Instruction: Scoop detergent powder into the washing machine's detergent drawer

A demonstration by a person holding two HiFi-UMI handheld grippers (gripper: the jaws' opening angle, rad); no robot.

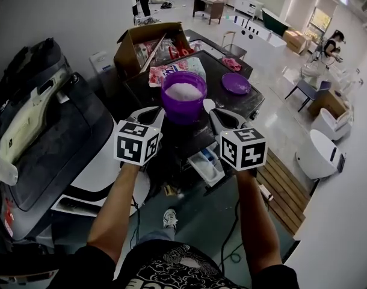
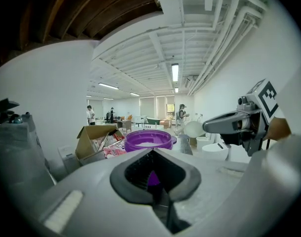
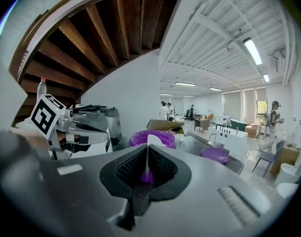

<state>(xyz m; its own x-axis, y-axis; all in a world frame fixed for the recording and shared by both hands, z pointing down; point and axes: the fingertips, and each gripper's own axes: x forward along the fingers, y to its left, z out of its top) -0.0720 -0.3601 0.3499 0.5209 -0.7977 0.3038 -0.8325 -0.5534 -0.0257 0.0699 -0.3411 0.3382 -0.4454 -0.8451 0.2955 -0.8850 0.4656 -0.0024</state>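
A purple tub point(image 1: 183, 95) of white powder stands on the dark machine top point(image 1: 243, 101); it also shows as the tub point(image 2: 148, 139) and the tub point(image 3: 153, 138). Below its front edge the white detergent drawer point(image 1: 206, 165) is pulled out. My right gripper point(image 1: 215, 114) is shut on a white scoop point(image 1: 208, 105), just right of the tub; the scoop's handle point(image 3: 147, 157) runs edge-on between the jaws. My left gripper point(image 1: 152, 114) hovers at the tub's left side, shut with nothing in it. The scoop point(image 2: 194, 129) and right gripper point(image 2: 224, 125) show in the left gripper view.
The tub's purple lid point(image 1: 236, 83) lies at the right of the top. An open cardboard box point(image 1: 148, 44) and pink packets point(image 1: 165, 71) sit behind the tub. A black and white machine point(image 1: 45, 143) stands at the left. People stand far back in the room.
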